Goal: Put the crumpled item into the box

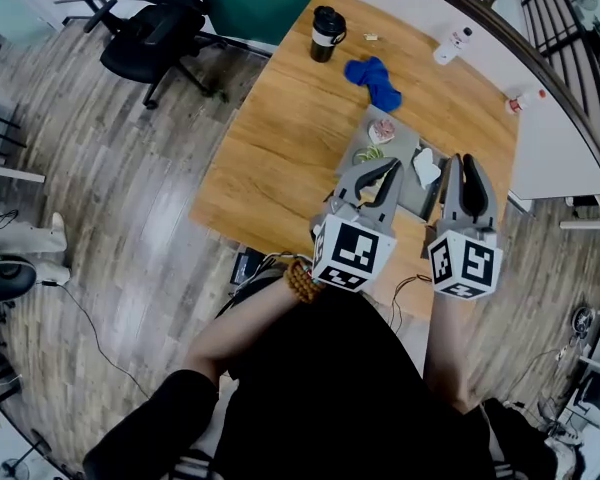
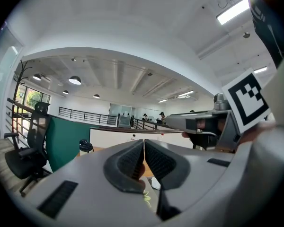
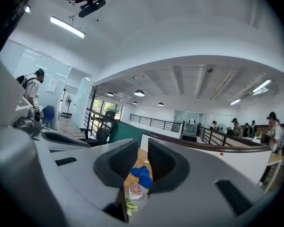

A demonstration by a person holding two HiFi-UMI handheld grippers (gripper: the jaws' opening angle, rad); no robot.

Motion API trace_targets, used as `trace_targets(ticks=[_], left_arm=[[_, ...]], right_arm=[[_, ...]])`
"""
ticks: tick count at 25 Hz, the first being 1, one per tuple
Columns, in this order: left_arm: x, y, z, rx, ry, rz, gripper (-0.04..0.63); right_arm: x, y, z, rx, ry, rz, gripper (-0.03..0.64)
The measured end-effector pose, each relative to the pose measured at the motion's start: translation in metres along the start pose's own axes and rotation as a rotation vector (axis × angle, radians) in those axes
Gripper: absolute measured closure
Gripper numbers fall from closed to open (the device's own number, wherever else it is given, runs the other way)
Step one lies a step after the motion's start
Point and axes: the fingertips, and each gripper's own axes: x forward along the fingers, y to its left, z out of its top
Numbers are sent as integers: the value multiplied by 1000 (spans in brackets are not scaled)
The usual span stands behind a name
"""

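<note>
Judging by looks, the white crumpled wad [image 1: 426, 167] is light, soft and springy; pinch its bulk. It lies at the right side of the grey box [image 1: 405, 128], seemingly already inside. The left tongs [image 2: 144, 145] are together and the right tongs [image 3: 142, 148] slightly apart, both empty. Beyond the box, a blue cloth [image 1: 374, 80] and a cup [image 1: 326, 33] sit on the bench [image 1: 280, 138]; nothing obstructs.

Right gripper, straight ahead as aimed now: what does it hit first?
Probably the blue cloth, which shows in the gap between the open jaws of the right gripper. It points nearly level, though, so it might pass above the cloth; depth is unclear.
</note>
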Motion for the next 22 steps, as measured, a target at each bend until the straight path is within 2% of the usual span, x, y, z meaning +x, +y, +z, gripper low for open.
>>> trace_targets(ticks=[15, 22], left_arm=[[3, -5, -5, -5, 13, -31, 569], [4, -8, -9, -10, 20, -46, 569]], right_arm=[[-27, 52, -27, 20, 53, 79, 565], [-30, 47, -40, 30, 75, 68, 566]])
